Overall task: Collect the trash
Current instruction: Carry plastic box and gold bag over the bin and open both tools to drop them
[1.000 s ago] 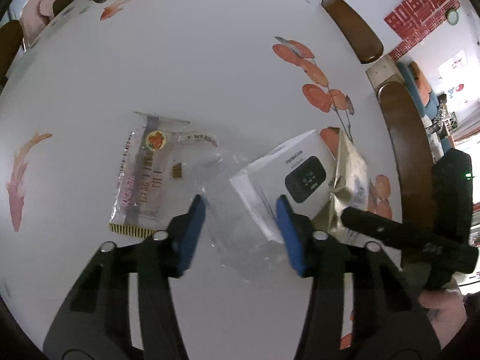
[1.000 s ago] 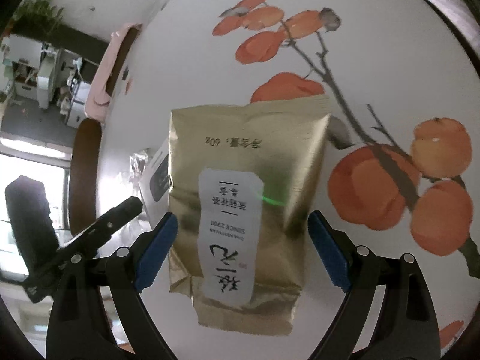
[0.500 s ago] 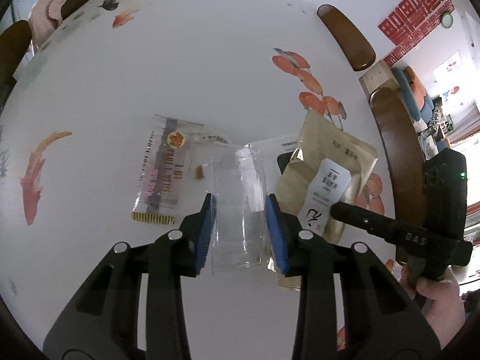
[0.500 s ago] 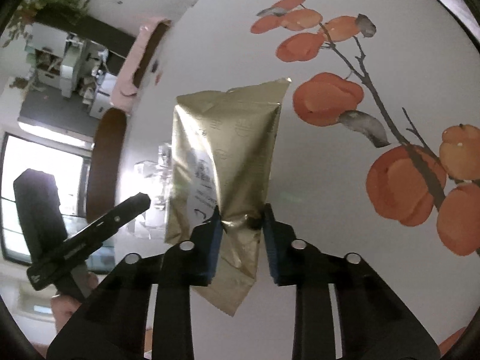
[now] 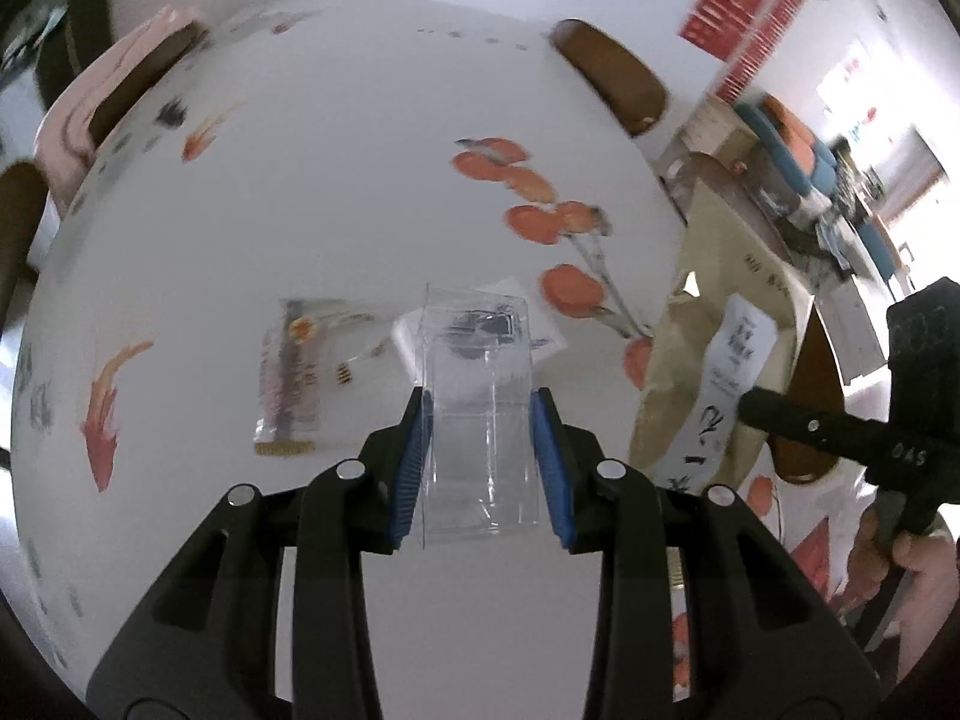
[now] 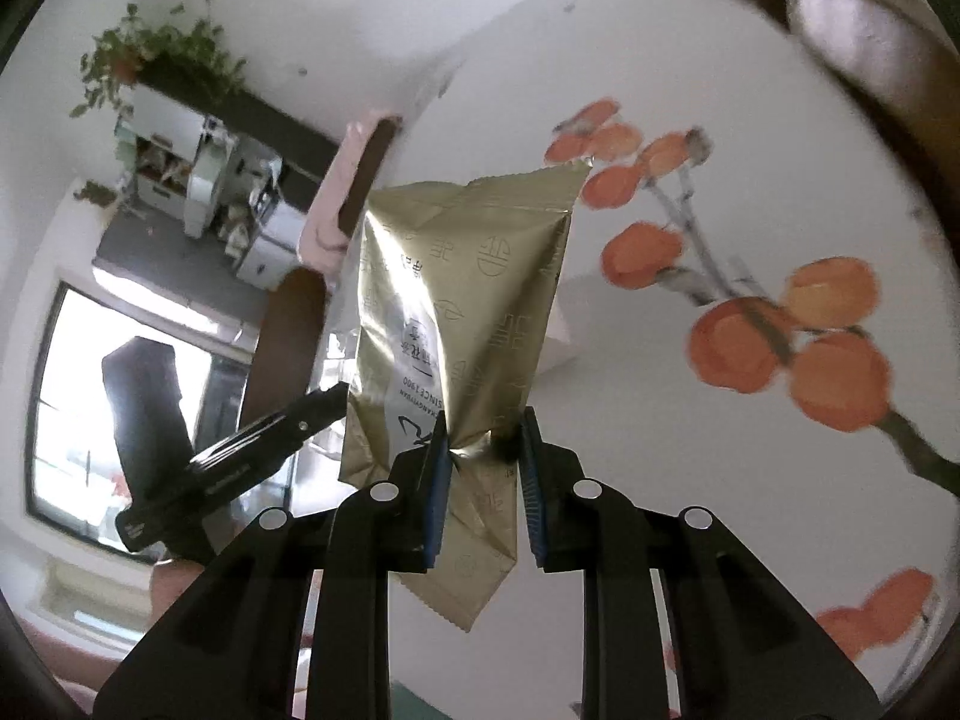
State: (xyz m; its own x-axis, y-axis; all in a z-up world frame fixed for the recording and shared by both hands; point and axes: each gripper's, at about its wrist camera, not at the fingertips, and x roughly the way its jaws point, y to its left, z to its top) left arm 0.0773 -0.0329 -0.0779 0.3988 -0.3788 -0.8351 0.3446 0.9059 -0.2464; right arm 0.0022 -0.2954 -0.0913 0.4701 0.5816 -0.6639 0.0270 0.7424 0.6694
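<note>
Left claw (image 5: 483, 456) is clamped on a clear plastic box (image 5: 480, 414) at frame centre, long axis running up-frame, above the surface (image 5: 360, 180). Right claw (image 6: 480, 468) pinches a gold pouch (image 6: 462, 312) (upright, serrated end uppermost). A snack wrapper (image 5: 294, 372) lies centre-left; the surface's upper half is bare.

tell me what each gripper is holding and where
Left gripper clamps the clear plastic box by its two sides; right gripper pinches the gold pouch near its lower end.
</note>
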